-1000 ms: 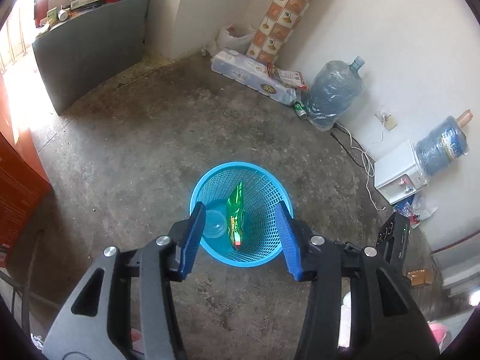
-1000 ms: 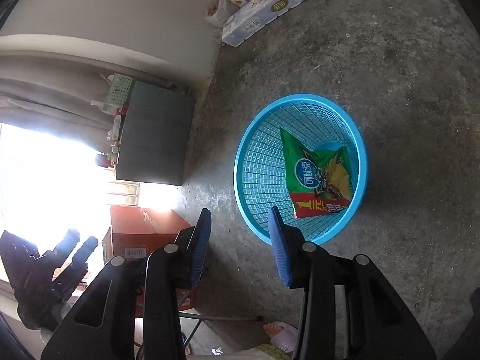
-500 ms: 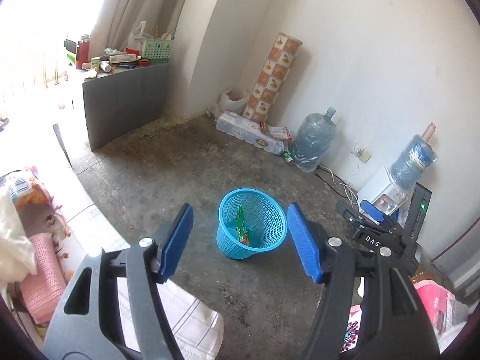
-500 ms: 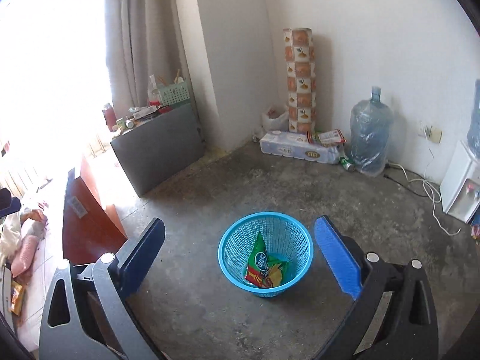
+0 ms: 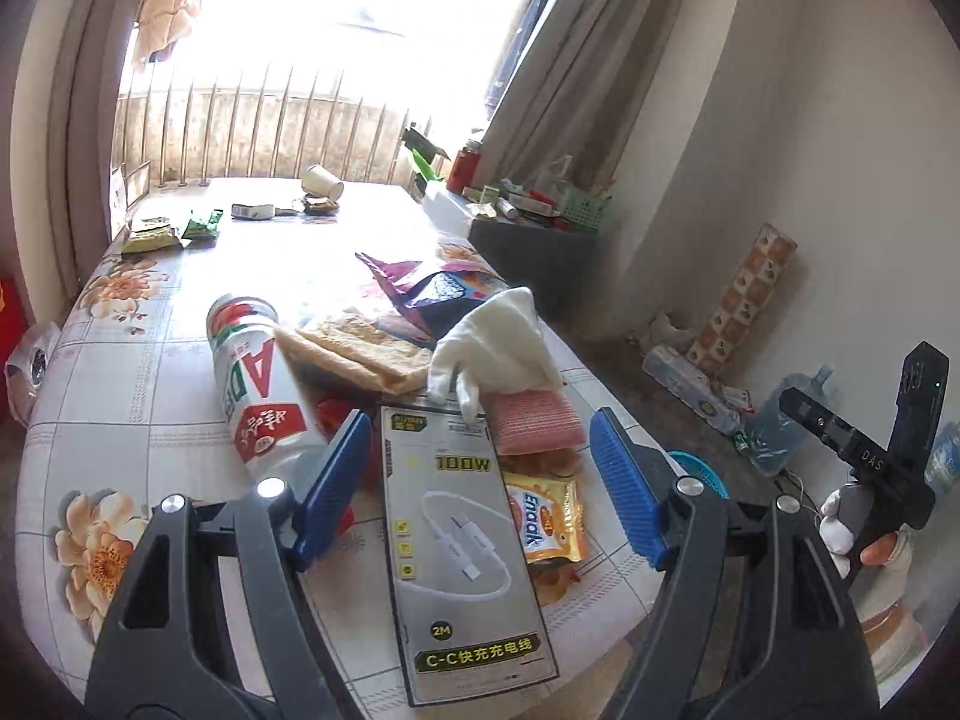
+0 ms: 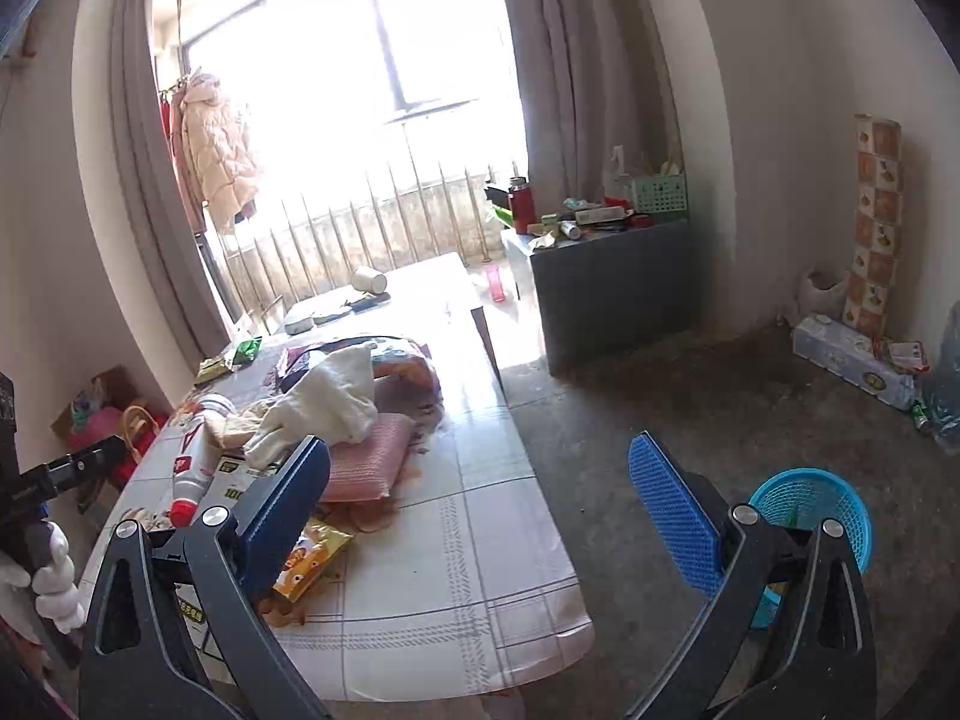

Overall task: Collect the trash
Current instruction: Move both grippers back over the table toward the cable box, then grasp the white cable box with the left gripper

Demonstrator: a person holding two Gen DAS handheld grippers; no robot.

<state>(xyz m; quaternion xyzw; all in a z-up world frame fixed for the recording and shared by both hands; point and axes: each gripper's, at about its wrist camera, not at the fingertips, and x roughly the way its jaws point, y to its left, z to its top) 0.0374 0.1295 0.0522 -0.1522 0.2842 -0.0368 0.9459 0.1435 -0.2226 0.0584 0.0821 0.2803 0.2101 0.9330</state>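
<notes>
A: How does the left tool (image 5: 480,480) stand?
B: Its blue-padded jaws have just been opening and grip nothing. Below the gap lies a flat grey cable package printed "100W" (image 5: 465,564), flat on the bench (image 5: 120,420), which wears a white floral oilcloth.

A: And the right tool (image 6: 480,498)?
B: Spread as wide as it goes, empty too, hanging over the near end of the bench.

A: What trash lies close to the left tool?
B: Just right of the package, a small yellow snack packet (image 5: 543,519). To the left, a white plastic bottle with a red and green label (image 5: 255,387) on its side. Beyond the package, a pink ribbed cloth (image 5: 537,423) with a white fabric glove (image 5: 498,345) draped over it, then a torn purple foil bag (image 5: 432,294).

A: Farther out?
B: Green snack packets (image 5: 201,225) and a tipped paper cup (image 5: 322,182) at the far end, near the window railing.

A: Where is the bin?
B: The round blue plastic mesh basket (image 6: 816,510) stands on the concrete floor, off the bench's near corner, partly behind the right tool's finger.
</notes>
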